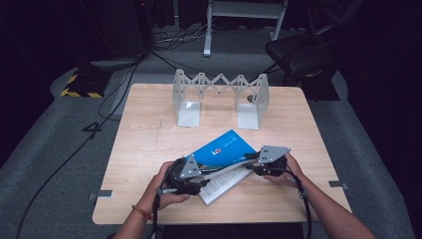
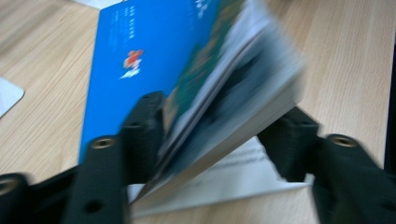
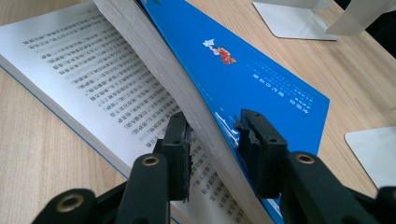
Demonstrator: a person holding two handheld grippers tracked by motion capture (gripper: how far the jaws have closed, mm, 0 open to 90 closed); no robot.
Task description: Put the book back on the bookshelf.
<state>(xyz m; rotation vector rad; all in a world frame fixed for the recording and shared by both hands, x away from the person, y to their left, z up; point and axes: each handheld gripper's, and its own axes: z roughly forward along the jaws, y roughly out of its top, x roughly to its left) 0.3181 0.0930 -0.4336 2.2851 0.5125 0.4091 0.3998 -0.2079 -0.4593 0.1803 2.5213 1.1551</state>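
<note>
black jaws of the right gripper (image 3: 212, 144) stood closest to the lens in the right gripper view, narrowed around a raised sheaf of pages and the blue cover of the book (image 3: 243, 74); whether the pads pressed on it could not be told. printed pages lay flat beneath on the wooden table (image 1: 149, 139). seen from the high view, the book (image 1: 224, 149) lay near the table's front edge, between both hands. the left gripper (image 2: 219, 140) straddled the lifted, blurred block of pages, jaws about half apart, neither pad visibly pressing. a metal expanding book rack (image 1: 219, 97) stood further back.
</note>
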